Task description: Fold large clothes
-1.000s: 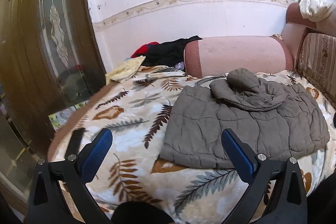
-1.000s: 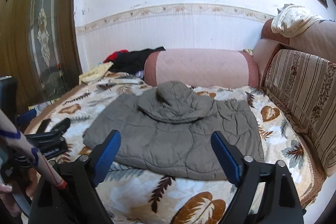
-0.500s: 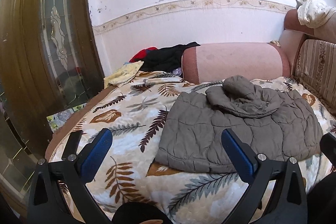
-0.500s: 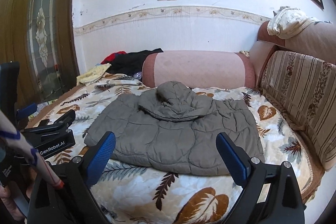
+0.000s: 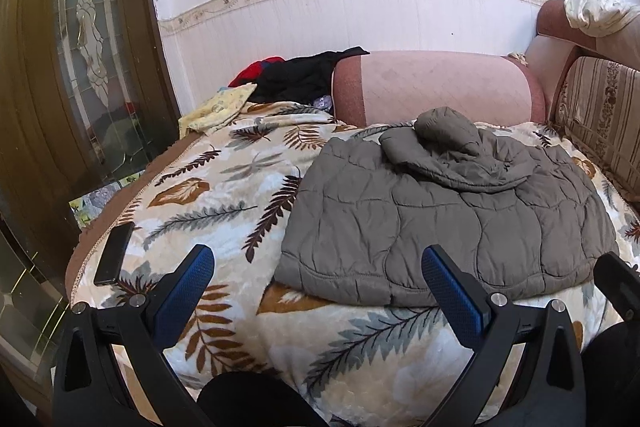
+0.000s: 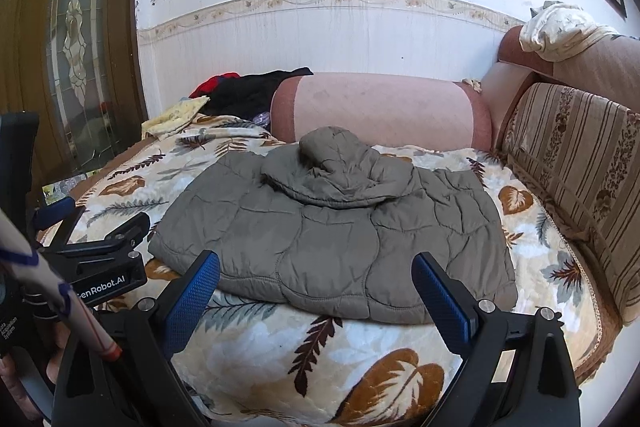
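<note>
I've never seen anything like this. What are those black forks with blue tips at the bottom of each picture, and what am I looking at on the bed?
There is no robot here: a person holds a two-finger gripping tool in each hand, and a wide-angle camera on each tool looks forward along its fingers. One picture comes from the left gripper, the other from the right gripper; the right view also catches the left tool at its left edge. Both stand open and hold nothing. Ahead, on a leaf-patterned blanket, lies a grey quilted hooded jacket, its hood flopped over its back: that is the garment to fold. A dark phone lies near the blanket's left edge, and a pink bolster sits against the wall.
</note>
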The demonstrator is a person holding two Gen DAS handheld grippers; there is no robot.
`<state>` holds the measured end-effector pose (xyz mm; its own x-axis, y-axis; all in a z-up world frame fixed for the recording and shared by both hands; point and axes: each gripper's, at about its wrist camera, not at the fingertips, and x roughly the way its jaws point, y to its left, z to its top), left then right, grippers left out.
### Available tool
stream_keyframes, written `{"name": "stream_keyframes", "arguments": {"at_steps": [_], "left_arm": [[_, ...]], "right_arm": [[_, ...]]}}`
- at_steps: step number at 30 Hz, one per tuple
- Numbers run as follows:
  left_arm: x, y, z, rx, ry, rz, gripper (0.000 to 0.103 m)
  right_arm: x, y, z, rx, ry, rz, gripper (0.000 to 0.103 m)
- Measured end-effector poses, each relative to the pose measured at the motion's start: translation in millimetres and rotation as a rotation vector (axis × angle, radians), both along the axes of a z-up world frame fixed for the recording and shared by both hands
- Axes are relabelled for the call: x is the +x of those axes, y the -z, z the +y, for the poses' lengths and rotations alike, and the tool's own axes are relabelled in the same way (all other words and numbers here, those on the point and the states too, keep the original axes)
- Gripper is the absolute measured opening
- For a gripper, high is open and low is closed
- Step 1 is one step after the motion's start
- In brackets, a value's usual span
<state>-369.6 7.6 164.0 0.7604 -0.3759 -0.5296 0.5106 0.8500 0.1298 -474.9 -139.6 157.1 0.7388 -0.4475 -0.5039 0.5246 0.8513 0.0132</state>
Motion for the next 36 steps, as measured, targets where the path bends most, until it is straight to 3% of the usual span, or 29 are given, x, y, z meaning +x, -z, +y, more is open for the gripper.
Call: {"name": "stream_keyframes", "arguments": {"at_steps": [36], "left_arm": [[6, 17, -4, 0.018, 0.002, 0.039, 0.103]], "right_arm": [[8, 16, -5, 0.017, 0.002, 0.042, 0.099]]}}
